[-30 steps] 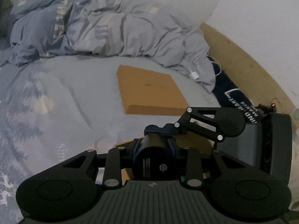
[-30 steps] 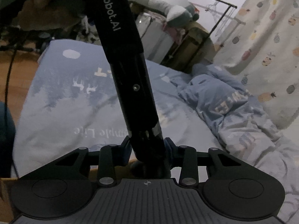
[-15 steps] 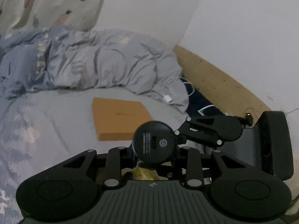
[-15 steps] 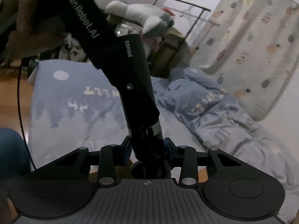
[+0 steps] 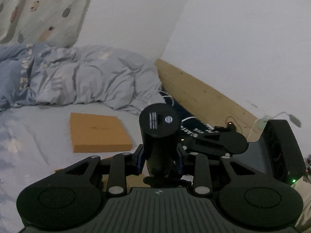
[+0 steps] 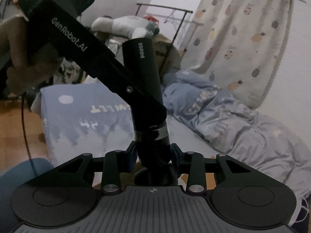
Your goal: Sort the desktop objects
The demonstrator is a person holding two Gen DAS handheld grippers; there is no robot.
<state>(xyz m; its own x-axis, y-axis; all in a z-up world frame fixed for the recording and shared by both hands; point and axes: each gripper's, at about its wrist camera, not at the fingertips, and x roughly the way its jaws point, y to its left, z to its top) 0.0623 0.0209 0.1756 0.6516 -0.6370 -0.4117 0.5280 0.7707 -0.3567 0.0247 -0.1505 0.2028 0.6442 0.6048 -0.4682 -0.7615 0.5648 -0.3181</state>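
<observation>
Two claws grip one black cylinder at once, and that is the risk: if either hand twists or pulls unevenly, the smooth barrel could slip free and drop onto the bed (image 5: 29, 136). The left claw (image 5: 160, 160) pinches the black cylinder (image 5: 159, 128) at centre frame; the right claw (image 6: 153, 160) pinches it low in its own view. It looks matte, tall, with a silver band and white lettering. An orange box (image 5: 97, 132) lies left of centre.
</observation>
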